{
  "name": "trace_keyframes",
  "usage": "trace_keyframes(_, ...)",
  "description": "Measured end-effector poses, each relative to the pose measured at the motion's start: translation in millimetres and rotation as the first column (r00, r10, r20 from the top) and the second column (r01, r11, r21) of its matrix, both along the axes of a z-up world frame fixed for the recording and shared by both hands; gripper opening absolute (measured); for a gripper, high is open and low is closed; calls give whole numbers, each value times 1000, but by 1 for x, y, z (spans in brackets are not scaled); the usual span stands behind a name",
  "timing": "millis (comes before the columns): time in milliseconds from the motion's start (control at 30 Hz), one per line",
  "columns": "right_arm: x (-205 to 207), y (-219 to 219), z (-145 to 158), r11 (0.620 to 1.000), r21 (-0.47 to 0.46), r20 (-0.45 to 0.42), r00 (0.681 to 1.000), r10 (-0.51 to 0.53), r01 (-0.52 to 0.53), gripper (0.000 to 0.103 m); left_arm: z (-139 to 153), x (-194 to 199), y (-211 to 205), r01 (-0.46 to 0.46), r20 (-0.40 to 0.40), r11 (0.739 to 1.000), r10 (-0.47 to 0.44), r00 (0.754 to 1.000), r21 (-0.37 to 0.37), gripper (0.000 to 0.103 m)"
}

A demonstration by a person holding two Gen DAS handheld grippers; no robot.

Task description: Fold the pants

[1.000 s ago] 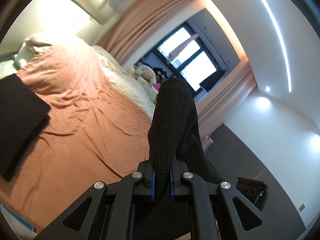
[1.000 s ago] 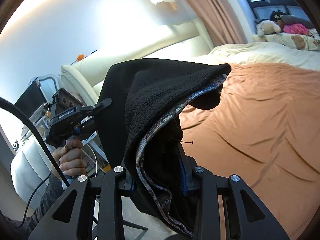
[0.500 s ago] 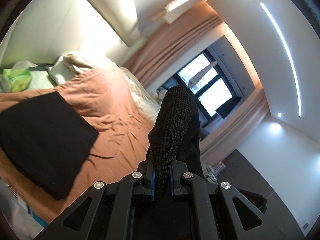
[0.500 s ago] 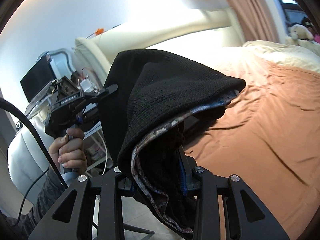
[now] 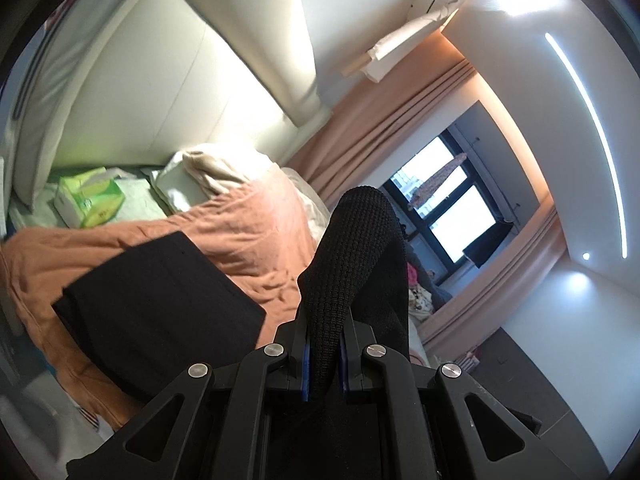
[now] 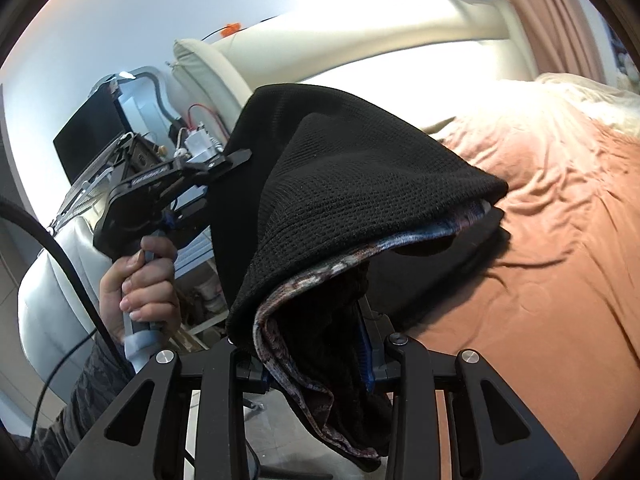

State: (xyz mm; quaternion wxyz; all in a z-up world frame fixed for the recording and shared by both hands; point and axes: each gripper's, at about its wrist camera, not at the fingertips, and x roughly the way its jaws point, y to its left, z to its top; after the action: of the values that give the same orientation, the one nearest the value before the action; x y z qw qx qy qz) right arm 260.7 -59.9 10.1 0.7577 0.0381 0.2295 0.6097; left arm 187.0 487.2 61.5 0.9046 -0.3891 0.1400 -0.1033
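Note:
The black knit pants hang in the air between my two grippers. My left gripper is shut on a narrow fold of the cloth, which arches up over its blue pads. In the right wrist view a thick bunch of the pants is clamped in my right gripper, and a patterned inner band shows along the hem. There the left gripper appears at the left, held by a person's hand, with the cloth stretched between. A folded black garment lies on the bed below.
The bed has an orange sheet, a cream pillow and a padded headboard. A green tissue box sits by the bed head. Beside the bed stand a trolley with equipment and a dark screen.
Both grippers carried the pants sideways toward the head of the bed. The folded black garment slid toward the middle of the left view, and the headboard and tissue box came in. Both grips held.

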Motion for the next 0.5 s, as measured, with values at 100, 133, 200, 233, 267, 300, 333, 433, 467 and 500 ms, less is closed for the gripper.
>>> trace_keyframes(100, 8, 13, 1, 1000, 10, -15, 1000, 12, -12, 29, 8, 4, 11, -14, 1, 1000, 14, 1000, 25, 10)
trace_keyframes(133, 11, 16, 3, 1000, 12, -15, 1000, 14, -14, 29, 11, 7, 14, -20, -2, 999, 21, 1000, 38, 10)
trace_keyframes(200, 18, 24, 6, 1000, 17, -13, 1000, 15, -15, 29, 14, 14, 21, -35, -13, 998, 36, 999, 55, 11)
trace_keyframes(233, 21, 27, 7, 1000, 21, -14, 1000, 19, -19, 29, 15, 18, 25, -42, -19, 997, 43, 999, 63, 10)
trace_keyframes(267, 25, 29, 8, 999, 25, -18, 1000, 24, -24, 29, 15, 21, 29, -50, -24, 996, 52, 998, 70, 11)
trace_keyframes(300, 31, 33, 9, 999, 28, -23, 999, 30, -29, 29, 16, 25, 35, -67, -32, 995, 69, 997, 78, 10)
trace_keyframes(333, 35, 36, 10, 999, 30, -27, 999, 38, -38, 29, 16, 29, 39, -75, -37, 994, 78, 996, 80, 10)
trace_keyframes(433, 49, 48, 10, 998, 30, -32, 998, 54, -53, 29, 16, 46, 49, -92, -59, 990, 99, 993, 105, 10)
trace_keyframes(467, 53, 49, 8, 998, 28, -35, 998, 55, -54, 29, 15, 53, 53, -92, -69, 990, 100, 993, 109, 10)
trace_keyframes(500, 58, 52, 7, 998, 27, -40, 998, 56, -55, 29, 14, 62, 56, -92, -79, 989, 101, 992, 114, 10)
